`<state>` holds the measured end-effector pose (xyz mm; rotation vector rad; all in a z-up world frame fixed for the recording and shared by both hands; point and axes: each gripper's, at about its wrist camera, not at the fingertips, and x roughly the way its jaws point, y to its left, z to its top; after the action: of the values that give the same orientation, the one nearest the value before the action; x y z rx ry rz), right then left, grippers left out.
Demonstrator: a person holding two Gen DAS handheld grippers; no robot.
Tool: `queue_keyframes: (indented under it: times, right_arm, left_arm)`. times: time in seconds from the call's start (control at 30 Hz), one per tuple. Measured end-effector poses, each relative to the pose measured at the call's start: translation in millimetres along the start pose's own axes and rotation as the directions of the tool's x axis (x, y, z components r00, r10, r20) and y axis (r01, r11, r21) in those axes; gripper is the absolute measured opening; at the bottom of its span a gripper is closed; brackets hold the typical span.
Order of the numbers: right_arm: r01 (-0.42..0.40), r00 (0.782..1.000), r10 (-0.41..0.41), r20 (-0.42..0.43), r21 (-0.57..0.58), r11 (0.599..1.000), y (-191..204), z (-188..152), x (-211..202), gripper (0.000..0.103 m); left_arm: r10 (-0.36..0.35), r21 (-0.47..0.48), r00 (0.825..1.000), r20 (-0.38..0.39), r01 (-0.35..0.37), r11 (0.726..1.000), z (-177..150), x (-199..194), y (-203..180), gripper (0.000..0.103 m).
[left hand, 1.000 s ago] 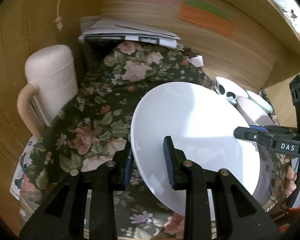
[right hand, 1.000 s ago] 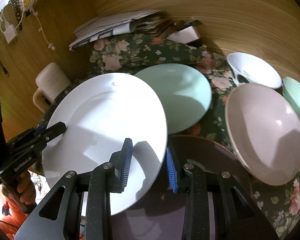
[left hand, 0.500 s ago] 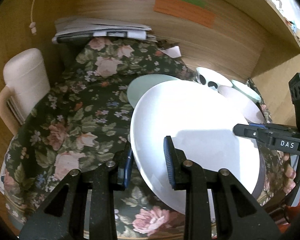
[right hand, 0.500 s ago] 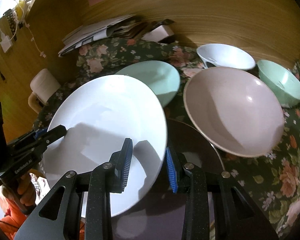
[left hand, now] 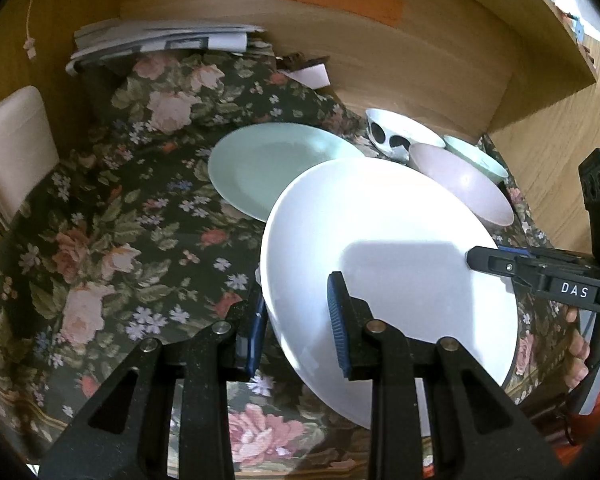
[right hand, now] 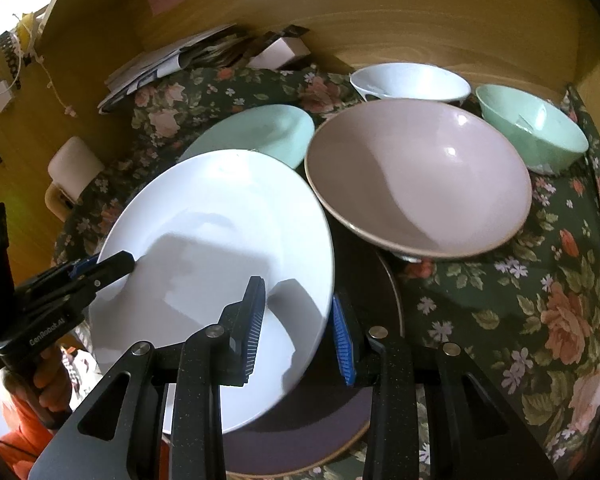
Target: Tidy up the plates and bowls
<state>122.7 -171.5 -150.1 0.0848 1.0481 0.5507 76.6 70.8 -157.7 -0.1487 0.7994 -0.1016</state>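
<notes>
Both claws pinch the white plate [left hand: 384,240] by opposite rims: left claw [left hand: 296,316], right claw [right hand: 298,320]. A dark plate [right hand: 364,412] lies under the right claw, a pink bowl [right hand: 420,176] just beyond it.

Ahead of the fingers, a glossy, smooth white plate [left hand: 388,264] is catching the light, as are the glazed pink bowl [right hand: 420,176] and mint plate [left hand: 276,164]. Underneath is lying a matt floral cloth [left hand: 112,240]. Beyond, wood-grain panelling [left hand: 400,60] is showing, and paper sheets [left hand: 160,40] are sitting at the far left.
</notes>
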Motion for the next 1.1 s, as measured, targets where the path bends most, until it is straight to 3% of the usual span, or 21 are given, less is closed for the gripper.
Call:
queue_keyframes:
  times: [0.77,1.1]
  right_arm:
    - [-0.002,0.999,0.003,-0.037,0.027,1.0,-18,-14,1,0.032]
    - [0.06,0.998,-0.06,0.008,0.004,0.998,-20,-17,-13,0.032]
  left_arm:
    - [-0.023,-0.006,0.998,-0.058,0.023,1.0,-14,13,-17,0.029]
    - [-0.017,0.008,0.998,-0.065,0.017,1.0,-17,17,-22,0.029]
